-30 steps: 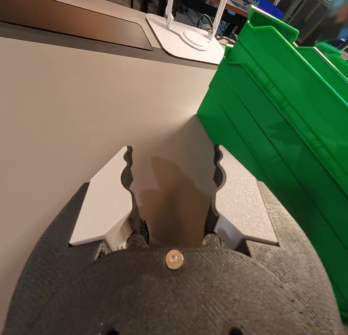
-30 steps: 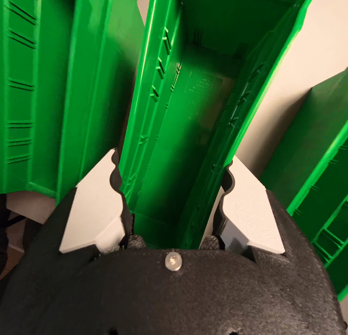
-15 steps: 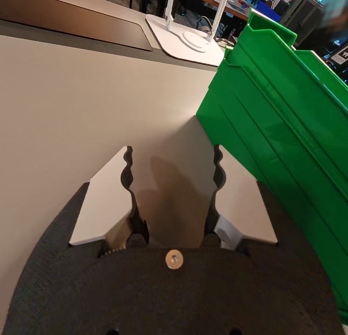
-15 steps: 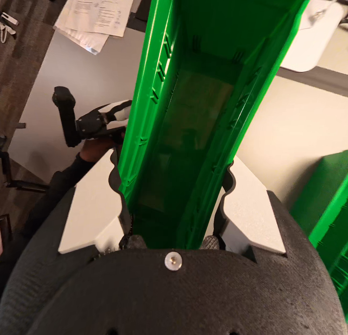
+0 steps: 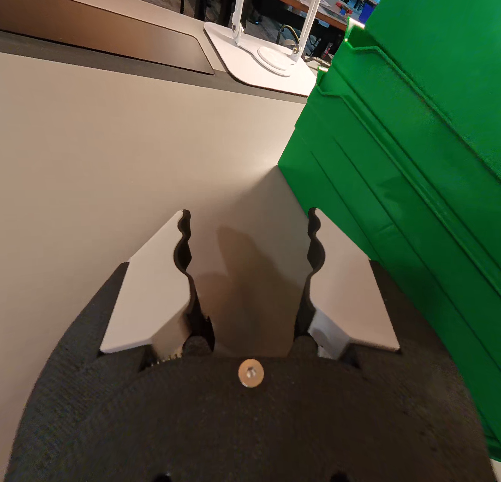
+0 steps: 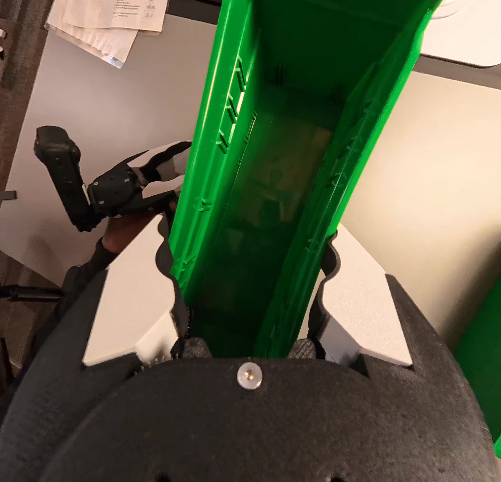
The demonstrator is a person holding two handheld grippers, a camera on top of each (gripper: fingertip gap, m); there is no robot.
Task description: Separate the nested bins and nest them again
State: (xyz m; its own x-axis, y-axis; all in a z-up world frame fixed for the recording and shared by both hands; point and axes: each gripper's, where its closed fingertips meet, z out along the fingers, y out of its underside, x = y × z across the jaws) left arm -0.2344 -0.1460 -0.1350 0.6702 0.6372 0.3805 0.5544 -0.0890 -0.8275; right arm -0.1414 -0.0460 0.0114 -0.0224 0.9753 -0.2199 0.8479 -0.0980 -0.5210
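Observation:
My right gripper (image 6: 248, 222) is shut on a long green bin (image 6: 284, 171). Both pads press on its two side walls, and the bin stands away from me above the table (image 6: 433, 184). A stack of nested green bins (image 5: 393, 211) stands on the table at the right of the left wrist view. My left gripper (image 5: 248, 211) is open and empty, low over the bare table just left of that stack. It also shows in the right wrist view (image 6: 162, 168), with its fingertips hidden behind the held bin's left wall.
A white lamp base (image 5: 260, 59) sits at the table's back edge beside a dark inset panel (image 5: 108, 38). Papers (image 6: 108, 16) lie on a farther table. Part of another green bin (image 6: 482, 360) is at the lower right. A person's hand (image 6: 122, 230) holds the left gripper.
My right gripper has carried the green bin up and away from the other bins, so the table and the left gripper now show behind it. The left gripper stayed open beside the stack.

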